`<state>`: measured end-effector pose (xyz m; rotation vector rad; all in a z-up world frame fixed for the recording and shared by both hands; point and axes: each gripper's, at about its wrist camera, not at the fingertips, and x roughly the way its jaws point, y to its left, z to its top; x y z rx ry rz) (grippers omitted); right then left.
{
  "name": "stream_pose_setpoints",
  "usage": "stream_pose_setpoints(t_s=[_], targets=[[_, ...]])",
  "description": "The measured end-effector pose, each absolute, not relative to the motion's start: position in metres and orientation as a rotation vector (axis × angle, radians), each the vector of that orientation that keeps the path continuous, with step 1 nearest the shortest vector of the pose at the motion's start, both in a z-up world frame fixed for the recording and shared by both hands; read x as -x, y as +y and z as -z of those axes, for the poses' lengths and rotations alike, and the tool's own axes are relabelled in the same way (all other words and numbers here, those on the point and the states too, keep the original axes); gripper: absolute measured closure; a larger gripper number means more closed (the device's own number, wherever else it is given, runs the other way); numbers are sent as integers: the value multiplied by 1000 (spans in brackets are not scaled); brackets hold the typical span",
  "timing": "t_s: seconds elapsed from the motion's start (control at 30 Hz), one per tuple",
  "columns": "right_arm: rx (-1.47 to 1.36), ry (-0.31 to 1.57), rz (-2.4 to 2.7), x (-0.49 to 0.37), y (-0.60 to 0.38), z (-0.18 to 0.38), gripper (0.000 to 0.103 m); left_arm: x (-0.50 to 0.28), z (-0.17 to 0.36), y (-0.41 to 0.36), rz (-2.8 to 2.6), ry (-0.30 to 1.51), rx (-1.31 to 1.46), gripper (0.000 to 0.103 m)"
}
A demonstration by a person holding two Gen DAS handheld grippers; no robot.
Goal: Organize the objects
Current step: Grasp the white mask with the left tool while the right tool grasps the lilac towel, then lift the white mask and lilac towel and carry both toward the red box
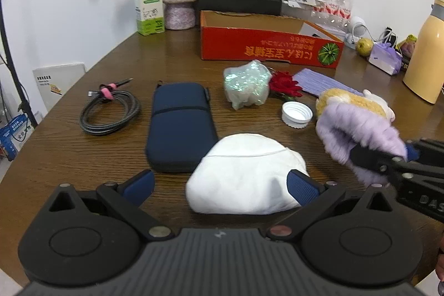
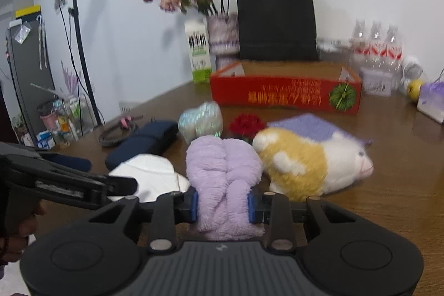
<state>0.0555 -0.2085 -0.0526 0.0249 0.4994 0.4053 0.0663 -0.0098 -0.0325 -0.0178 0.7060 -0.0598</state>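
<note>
Nothing sits in the red cardboard box (image 1: 266, 45) yet, as far as the pictures show; only part of its inside can be seen. So the tidying looks like it is just starting.

Many things lie loose on the table (image 1: 69, 157): a coiled cable (image 1: 109, 111), a dark blue pouch (image 1: 180, 126), a white cap (image 1: 247, 174), a shiny wrapped bundle (image 1: 247, 85), a red rose (image 1: 285, 85), a white bottle lid (image 1: 297, 114), a purple flat pack (image 1: 324, 81) and a plush guinea pig (image 2: 310, 165).

The right hand-held gripper (image 2: 223, 205) is squeezed onto a fluffy purple cloth (image 2: 222, 179). Both blue pads press its sides. The cloth is at the near side of the table, just beside the plush guinea pig. I cannot tell if it is lifted off the wood.

The left hand-held gripper (image 1: 220, 183) has its fingers wide apart around the near edge of the white cap. They do not pinch it.

My guess is the purple cloth goes away first, perhaps into the box, and all the rest is left to do.
</note>
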Motion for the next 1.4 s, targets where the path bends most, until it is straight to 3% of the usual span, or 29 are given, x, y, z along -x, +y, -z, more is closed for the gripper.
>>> stream_pose_setpoints(t_s=[0.73, 1.4], targets=[[-102, 420, -335, -40, -247, 52, 73, -99, 50, -46, 78, 829, 6, 0], [-147, 407, -313, -34, -258, 58, 72, -102, 57, -60, 66, 793, -24, 0]])
